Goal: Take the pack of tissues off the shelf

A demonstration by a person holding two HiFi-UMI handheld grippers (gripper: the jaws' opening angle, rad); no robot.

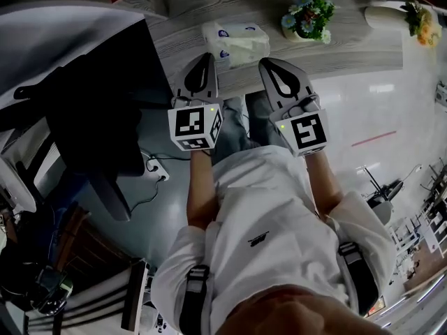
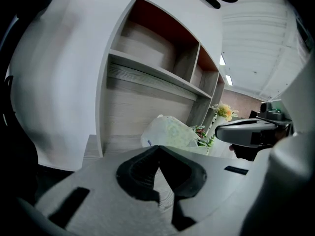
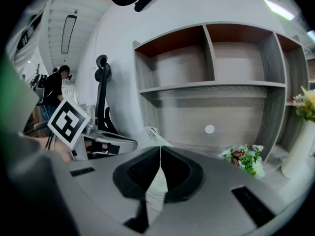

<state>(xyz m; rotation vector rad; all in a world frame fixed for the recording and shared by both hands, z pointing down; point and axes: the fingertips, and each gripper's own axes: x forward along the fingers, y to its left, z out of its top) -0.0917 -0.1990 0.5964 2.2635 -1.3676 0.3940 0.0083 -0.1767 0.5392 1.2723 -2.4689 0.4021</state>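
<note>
The pack of tissues lies on the shelf just ahead of my tongs. It sits nearer my left tongs than my right tongs, which are side by side and apart. A small pot of flowers stands on the same shelf, right of the pack and ahead-right of my right tongs. A vase of flowers stands farther right still. Open compartments sit above that board. An office chair stands left of my left tongs. A power strip lies on the floor below and behind them.
</note>
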